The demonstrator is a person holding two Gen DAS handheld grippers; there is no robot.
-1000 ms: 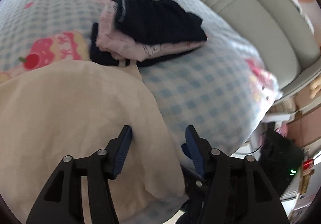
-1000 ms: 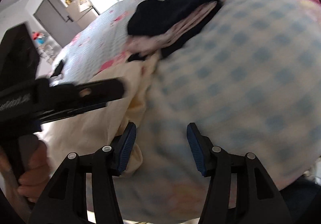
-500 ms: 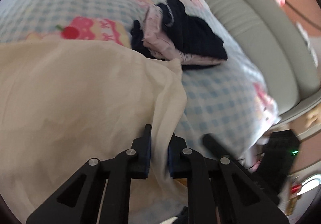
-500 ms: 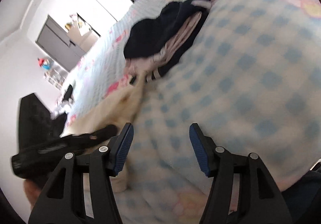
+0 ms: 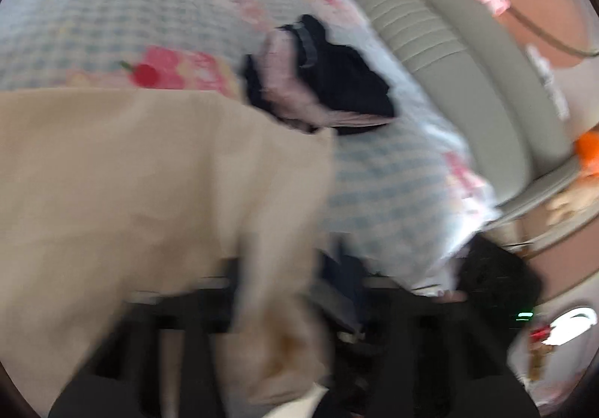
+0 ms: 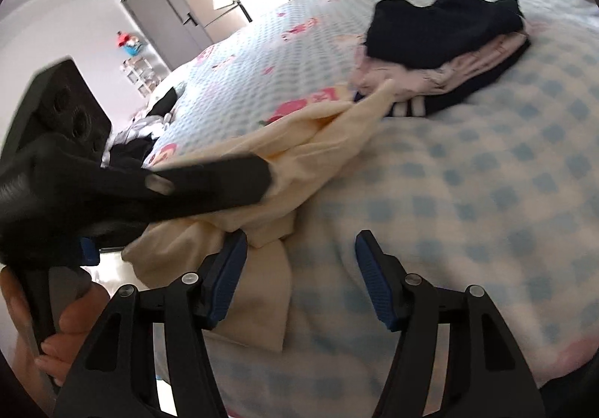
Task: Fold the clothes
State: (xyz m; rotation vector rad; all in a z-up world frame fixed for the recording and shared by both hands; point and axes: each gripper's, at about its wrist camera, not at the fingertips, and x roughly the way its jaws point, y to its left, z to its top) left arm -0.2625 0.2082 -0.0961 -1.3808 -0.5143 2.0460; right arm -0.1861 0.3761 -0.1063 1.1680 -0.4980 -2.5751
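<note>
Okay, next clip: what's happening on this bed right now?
A person is folding laundry with a handheld gripper in each hand. The left gripper is clamped on an edge of the cream garment lying on the checked bedspread, its jaws easing slightly apart. The right gripper is open beside the same cloth, holding nothing. A stack of folded dark and pink clothes sits further up the bed.

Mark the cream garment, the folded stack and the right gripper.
cream garment (image 6: 299,152), right wrist view, bunched middle.
folded stack (image 6: 441,32), right wrist view, dark top piece.
right gripper (image 6: 301,260), right wrist view, between fingertips.
</note>
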